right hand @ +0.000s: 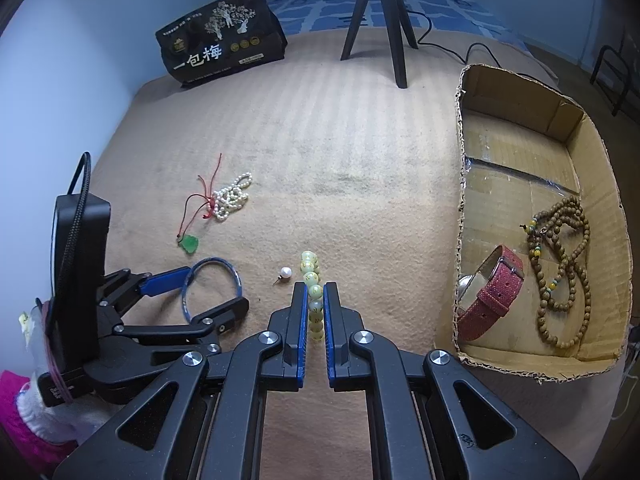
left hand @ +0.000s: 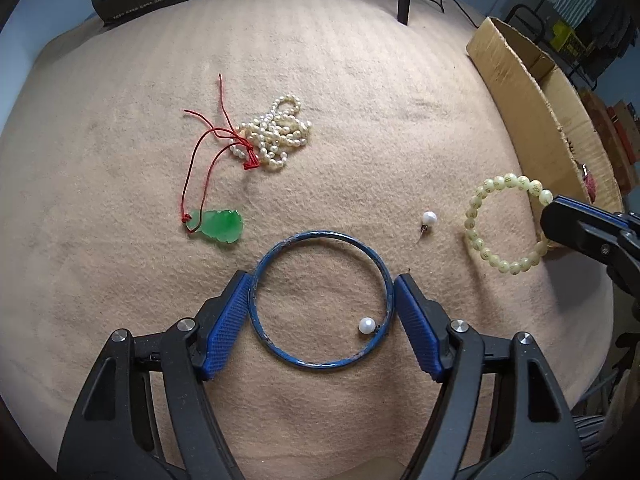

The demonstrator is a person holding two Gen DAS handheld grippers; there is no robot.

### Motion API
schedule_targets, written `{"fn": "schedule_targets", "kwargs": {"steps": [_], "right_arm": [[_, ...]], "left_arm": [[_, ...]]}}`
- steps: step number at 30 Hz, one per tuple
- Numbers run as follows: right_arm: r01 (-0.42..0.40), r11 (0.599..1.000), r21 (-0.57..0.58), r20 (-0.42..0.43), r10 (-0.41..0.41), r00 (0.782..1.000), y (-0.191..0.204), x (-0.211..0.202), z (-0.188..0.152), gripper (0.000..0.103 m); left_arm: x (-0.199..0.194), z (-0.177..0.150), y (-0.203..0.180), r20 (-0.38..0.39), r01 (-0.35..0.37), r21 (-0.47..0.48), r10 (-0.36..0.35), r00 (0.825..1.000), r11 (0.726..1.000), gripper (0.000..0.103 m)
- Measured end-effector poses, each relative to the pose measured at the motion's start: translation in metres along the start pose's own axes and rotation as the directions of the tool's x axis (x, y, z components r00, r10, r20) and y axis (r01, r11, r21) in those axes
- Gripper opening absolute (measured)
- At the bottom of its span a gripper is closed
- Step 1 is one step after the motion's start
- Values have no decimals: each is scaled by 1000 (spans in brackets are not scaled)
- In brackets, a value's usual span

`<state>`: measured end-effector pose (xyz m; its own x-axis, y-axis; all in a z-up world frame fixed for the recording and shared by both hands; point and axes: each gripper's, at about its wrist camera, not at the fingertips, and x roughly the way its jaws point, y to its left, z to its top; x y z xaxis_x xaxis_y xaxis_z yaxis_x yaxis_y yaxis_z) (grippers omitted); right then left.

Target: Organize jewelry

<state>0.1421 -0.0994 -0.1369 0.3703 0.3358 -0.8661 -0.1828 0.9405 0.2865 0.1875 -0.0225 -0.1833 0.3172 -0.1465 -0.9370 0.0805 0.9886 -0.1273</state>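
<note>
A cardboard box [right hand: 592,176] stood at the right edge of the felt-covered surface [right hand: 340,152] and already held two pieces: a long string of brown wooden beads [right hand: 560,264] and, nearer its left wall, a watch on a red strap [right hand: 490,300]. By the look of it, the sorting was under way but most remained outside the box. Left of the box, the right tool [right hand: 316,304] was clamped on a pale green bead bracelet [right hand: 314,280], lifting one side. Farther left, the left tool [left hand: 322,292] straddled a blue bangle [left hand: 320,300] with jaws wide, the pads at or just off its rim; a firm grip could not be confirmed. Farthest from the box lay a pearl necklace [left hand: 276,132] tangled with a red-corded green pendant [left hand: 220,226]. Two pearl earrings were left: one [left hand: 428,220] between bangle and bracelet, one [left hand: 367,325] inside the bangle.
</note>
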Motion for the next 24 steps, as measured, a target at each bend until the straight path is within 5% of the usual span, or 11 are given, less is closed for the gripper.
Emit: {"fn": "schedule_targets", "kwargs": {"steps": [11,24], "right_arm": [[-11,1000,-12,55,11,998,2,-22,5,6],[19,999,50,209,-29,978,-35,-74,23,6]], "left_arm": [[-40,7,0,91,52,-12,-51,995,999,74],[-82,37,-47,219,118,53,-127,967,992,74]]}}
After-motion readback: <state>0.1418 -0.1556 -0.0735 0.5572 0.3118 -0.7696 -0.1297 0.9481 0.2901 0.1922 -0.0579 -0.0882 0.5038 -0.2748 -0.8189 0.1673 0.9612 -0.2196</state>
